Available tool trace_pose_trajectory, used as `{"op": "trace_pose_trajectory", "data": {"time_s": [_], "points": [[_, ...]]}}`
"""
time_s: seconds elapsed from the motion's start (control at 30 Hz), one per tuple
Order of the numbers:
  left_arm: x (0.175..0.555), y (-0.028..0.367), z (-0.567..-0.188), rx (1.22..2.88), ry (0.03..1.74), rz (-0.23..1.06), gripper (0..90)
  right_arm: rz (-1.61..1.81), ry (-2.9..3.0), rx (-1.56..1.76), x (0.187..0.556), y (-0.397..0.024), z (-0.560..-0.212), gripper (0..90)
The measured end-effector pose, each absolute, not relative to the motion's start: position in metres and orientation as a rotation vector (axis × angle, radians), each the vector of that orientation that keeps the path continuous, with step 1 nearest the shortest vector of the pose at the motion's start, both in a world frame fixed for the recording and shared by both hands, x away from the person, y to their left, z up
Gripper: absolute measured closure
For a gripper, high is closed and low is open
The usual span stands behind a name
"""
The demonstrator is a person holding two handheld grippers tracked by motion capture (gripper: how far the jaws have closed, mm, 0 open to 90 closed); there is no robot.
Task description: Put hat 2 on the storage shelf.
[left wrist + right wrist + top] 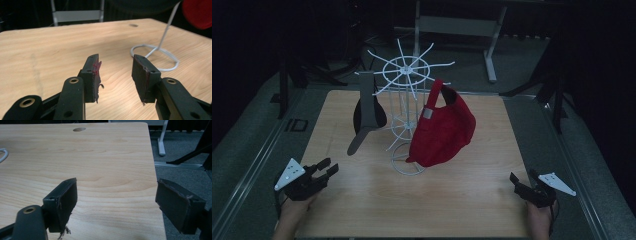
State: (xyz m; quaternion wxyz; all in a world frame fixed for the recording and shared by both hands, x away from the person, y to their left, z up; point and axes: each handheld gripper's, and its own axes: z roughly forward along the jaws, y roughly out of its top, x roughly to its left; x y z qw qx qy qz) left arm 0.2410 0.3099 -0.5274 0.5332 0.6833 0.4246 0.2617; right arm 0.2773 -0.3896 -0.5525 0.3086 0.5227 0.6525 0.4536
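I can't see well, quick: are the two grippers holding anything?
Left gripper: open, nothing between its fingers.
Right gripper: open wide, holding nothing.

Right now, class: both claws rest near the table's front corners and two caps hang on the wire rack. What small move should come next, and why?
Probably reach the open left claw toward the grey cap: it hangs on that side, and nothing is gripped.
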Motion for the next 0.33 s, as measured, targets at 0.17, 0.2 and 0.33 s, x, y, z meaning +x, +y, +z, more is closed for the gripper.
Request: {"op": "trace_pose_trajectory", "data": {"time_s": [0.17,0.2,0.33], "points": [[0.2382,0.3131,-0.5383,1.626,1.045,0.603,58.4,1.195,1.726,1.384,0.2775,-0.3894,-0.5524,17.4],[0.2378,0.3139,-0.5386,1.619,1.048,0.599,58.3,1.195,1.726,1.384,0.2775,-0.3894,-0.5524,17.4],[0.237,0.3162,-0.5381,1.599,1.048,0.595,58.3,1.195,1.727,1.384,0.2775,-0.3893,-0.5524,17.4]]}}
